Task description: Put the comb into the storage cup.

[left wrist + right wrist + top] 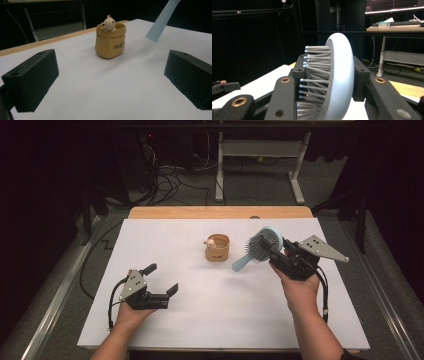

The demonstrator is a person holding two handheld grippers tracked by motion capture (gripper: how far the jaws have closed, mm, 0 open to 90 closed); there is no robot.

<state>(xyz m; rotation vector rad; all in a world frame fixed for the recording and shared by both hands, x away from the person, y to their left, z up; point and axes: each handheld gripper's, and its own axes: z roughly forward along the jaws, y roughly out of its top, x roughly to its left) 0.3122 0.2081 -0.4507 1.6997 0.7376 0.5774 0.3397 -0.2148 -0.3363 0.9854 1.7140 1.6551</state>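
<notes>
My right gripper (274,248) is shut on the round head of a light blue hairbrush (262,246), held above the white table, its handle (241,262) slanting down to the left. In the right gripper view the brush head (337,75) stands edge-on between the two black pads, bristles pointing left. A small tan pouch (217,248) with a little bear figure peeking out sits at the table's middle, just left of the brush handle. My left gripper (161,281) rests low at the front left, open and empty. The left gripper view faces the pouch (110,41), with the brush handle tip (162,20) at the upper right.
The white sheet (200,310) covers a wooden table whose bare edge (220,212) runs along the back. Beyond it stand a white desk frame (260,155) and tangled cables (170,175) on the floor. Metal rails flank the table.
</notes>
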